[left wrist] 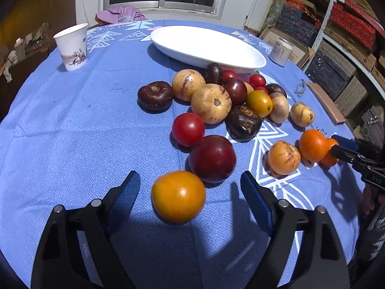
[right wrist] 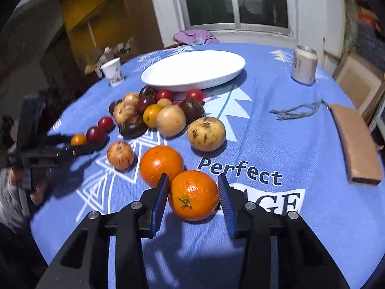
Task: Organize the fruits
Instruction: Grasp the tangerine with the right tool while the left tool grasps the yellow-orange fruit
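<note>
White plate [right wrist: 192, 71] at the table's far edge holds nothing (sorting barely begun). Left gripper [left wrist: 190, 187] spread around a yellow-orange fruit [left wrist: 178, 196]; right gripper [right wrist: 193, 192] nearly pinching a tangerine [right wrist: 194, 194].

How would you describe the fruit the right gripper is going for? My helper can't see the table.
Start from the white oval plate on the blue tablecloth and come toward the near edge, past the fruit pile. The orange mandarin sits between the right gripper fingers, beside another orange one; only this one shows a green stem.
</note>
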Motion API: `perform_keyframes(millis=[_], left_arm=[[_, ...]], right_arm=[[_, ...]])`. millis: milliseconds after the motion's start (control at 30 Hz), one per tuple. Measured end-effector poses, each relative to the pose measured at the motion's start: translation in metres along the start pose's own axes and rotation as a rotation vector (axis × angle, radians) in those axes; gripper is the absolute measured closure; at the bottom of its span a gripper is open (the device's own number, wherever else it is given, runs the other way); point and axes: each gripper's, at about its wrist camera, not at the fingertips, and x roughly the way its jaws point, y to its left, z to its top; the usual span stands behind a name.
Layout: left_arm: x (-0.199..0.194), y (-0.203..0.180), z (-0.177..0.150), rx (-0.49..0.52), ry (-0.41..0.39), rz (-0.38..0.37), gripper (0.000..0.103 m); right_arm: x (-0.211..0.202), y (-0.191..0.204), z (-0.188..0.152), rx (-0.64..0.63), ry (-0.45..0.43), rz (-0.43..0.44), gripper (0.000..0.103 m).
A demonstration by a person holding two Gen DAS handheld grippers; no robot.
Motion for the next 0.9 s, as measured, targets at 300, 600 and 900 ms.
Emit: perform_keyframes(millis=[300, 600, 900], left_arm=[[0.0, -0.002, 0.0, 0.012, 0.001, -0.011, 0.02], [0.001, -0.002, 0.0, 0.017, 0.001, -0.015, 0.02], [0.0, 0.0, 0.0, 0.007, -0.006, -0.027, 0.023]], right_arm=[[-0.005, 0.003, -0.001, -0.057, 0.037, 0.006, 0.058], [0.018, 0.004, 0.0, -0.081, 0.075, -0.026, 0.052], [0.012, 0.006, -0.002, -0.073, 0.051, -0.028, 0.057]])
